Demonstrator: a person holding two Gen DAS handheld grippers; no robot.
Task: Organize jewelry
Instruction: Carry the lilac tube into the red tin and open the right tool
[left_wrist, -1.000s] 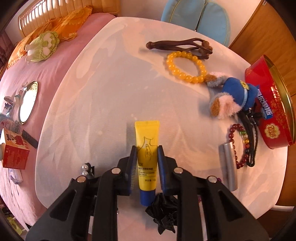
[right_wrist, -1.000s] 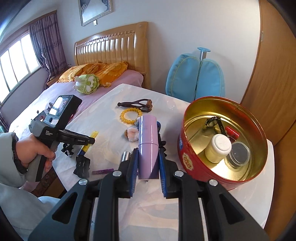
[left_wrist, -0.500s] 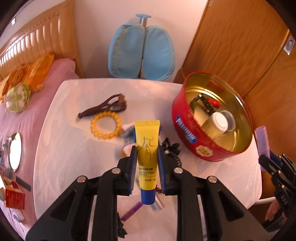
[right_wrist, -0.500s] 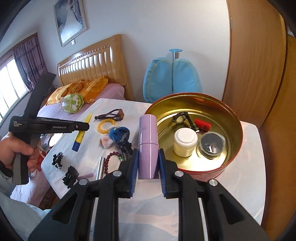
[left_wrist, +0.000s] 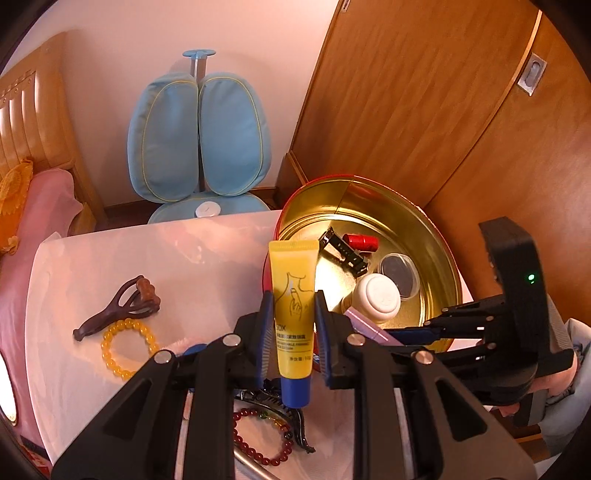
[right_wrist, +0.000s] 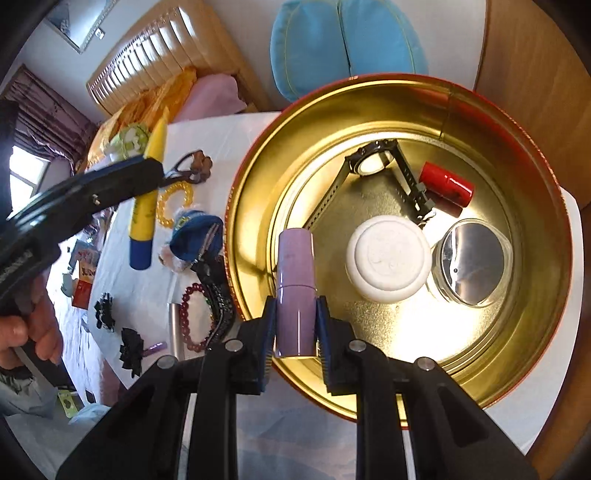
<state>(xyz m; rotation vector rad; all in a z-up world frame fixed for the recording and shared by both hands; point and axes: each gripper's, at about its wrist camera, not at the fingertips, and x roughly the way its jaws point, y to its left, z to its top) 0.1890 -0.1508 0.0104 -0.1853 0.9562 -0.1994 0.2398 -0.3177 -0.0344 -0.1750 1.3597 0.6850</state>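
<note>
Right gripper: jaws clenched on the lilac tube, held over the near inner edge of the red tin. Left gripper: jaws clenched on the yellow tube, above the desk beside the tin. Amber bracelet and dark-red bracelet lie on the desk.

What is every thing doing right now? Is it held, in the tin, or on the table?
Left gripper: shut on the yellow tube.
Right gripper: shut on the purple tube, over the tin.
Red tin: open, no lid on.
White jar: in the tin, lid on.
Watch: lying in the tin.
Yellow bracelet: on the table.
</note>
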